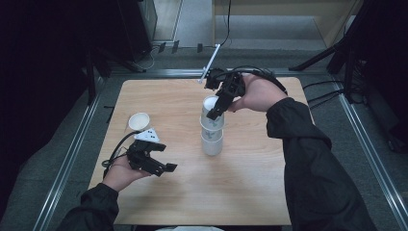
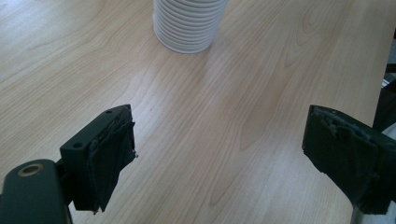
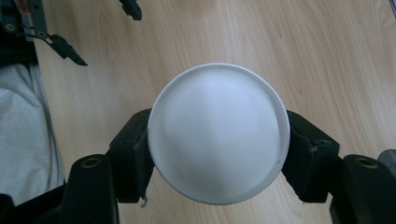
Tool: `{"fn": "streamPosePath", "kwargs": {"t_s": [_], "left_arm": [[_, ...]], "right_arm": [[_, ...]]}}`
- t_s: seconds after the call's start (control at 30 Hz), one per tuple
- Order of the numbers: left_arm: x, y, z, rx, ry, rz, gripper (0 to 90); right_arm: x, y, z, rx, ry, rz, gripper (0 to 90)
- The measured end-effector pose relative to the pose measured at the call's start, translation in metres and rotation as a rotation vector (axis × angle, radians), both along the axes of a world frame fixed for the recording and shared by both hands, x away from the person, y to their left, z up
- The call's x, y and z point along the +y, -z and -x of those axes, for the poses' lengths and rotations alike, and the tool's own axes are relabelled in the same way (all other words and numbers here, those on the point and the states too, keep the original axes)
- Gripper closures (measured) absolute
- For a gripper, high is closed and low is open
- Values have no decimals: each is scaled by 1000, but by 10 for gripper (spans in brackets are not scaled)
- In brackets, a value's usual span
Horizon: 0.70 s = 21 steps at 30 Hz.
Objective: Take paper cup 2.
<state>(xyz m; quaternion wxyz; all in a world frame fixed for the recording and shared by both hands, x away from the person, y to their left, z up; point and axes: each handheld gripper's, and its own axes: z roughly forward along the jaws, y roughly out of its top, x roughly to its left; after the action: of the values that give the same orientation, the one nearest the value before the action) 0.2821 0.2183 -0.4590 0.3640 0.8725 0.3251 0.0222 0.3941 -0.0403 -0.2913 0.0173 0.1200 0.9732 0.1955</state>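
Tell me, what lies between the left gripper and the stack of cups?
Only bare wooden table, as the left gripper view shows.

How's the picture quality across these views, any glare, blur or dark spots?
High view: table lit, dark surroundings. Left gripper view: sharp wood grain, ribbed cup stack cropped at the top edge. Right gripper view: the cup is washed out white, its inside featureless.

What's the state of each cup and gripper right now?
top cup: upright, clamped at the sides, on top of the stack
cup stack: upright on the table
single cup: apart from the stack, mouth showing, untouched
right gripper: shut on top cup
left gripper: open, nothing between the jaws
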Motion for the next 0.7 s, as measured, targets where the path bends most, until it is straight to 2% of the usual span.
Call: {"fn": "streamPosePath", "kwargs": {"t_s": [0.23, 0.37, 0.47, 0.6, 0.7], "left_arm": [[2, -1, -1, 0, 2, 7, 93], [3, -2, -1, 7, -5, 31, 93], [3, -2, -1, 8, -4, 40, 93], [2, -4, 0, -3, 2, 42, 93], [2, -4, 0, -5, 8, 50, 93]], "right_arm": [[-11, -24, 10, 13, 23, -43, 345], [-19, -31, 24, 9, 1, -58, 346], [-25, -29, 36, 1, -26, -64, 346], [-34, -19, 50, -9, -67, -80, 348], [-41, -10, 56, -2, -70, -84, 350]]}}
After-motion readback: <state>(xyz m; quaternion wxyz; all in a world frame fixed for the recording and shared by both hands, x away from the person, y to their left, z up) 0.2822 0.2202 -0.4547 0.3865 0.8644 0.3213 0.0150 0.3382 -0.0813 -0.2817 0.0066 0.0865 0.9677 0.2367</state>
